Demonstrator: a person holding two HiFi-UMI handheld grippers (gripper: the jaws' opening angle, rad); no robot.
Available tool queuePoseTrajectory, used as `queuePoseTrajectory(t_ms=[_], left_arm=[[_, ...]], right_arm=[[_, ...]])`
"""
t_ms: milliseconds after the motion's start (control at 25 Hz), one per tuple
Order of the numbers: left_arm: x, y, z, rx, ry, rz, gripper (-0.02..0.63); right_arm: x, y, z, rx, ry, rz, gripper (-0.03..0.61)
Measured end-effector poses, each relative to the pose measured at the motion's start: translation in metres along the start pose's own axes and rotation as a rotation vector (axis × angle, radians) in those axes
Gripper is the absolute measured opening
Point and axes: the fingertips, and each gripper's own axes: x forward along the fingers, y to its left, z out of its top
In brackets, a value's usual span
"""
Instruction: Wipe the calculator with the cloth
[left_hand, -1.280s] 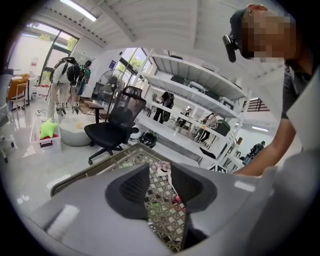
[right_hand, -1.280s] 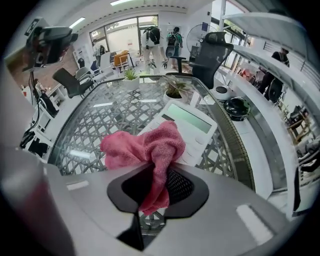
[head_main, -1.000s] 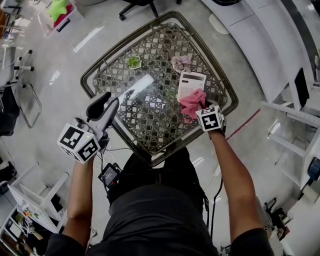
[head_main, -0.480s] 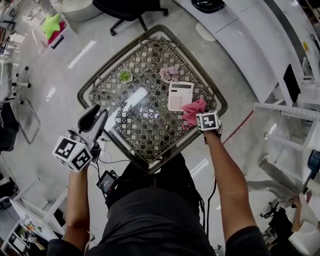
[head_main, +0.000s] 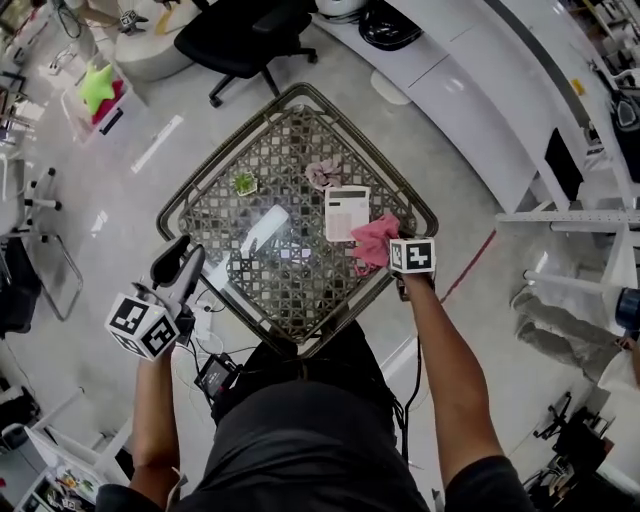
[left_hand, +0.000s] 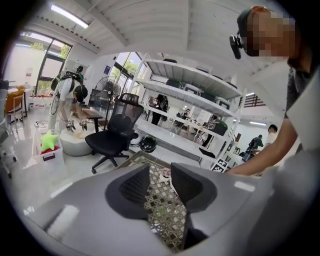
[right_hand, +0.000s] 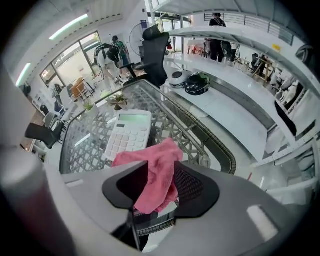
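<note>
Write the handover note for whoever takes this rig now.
Left gripper: open, empty, off the table's left edge.
Right gripper: jaws have just been opening; pink cloth loose between them.
Calculator: flat on the table, uncovered, cloth bunched at its near-right corner.
Done: cloth being let go beside it.
Left: probably lift the right gripper clear; regrip if more wiping is wanted.

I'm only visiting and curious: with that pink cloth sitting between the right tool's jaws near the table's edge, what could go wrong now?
1. The right gripper has just been opening its jaws with the pink cloth between them; pulling away might snag and drag it.
2. The cloth lies close to the table rim, so it could slip off.
</note>
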Motion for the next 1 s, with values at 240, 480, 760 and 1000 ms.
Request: queuePoseTrajectory(t_ms=[240, 480, 760, 1000], left_arm=[[-0.014, 0.004, 0.011, 0.005, -0.021, -0.004, 0.143], [-0.021, 0.007, 0.019, 0.019, -0.051, -0.011, 0.143], [-0.028, 0.006, 0.028, 0.024, -0.083, -0.002, 0.143], [-0.036, 0.004, 0.019, 0.019, -0.094, 0.004, 0.143]], right_arm=[[-0.056, 0.006, 0.037, 0.054, -0.173, 0.001, 0.144], [-0.156, 0.034, 0.100, 0.085, -0.499, 0.070, 0.143], [-0.324, 0.087, 0.169, 0.103, -0.967, 0.284, 0.144], [-0.423, 0.129, 0.187, -0.027, -1.123, 0.329, 0.143]])
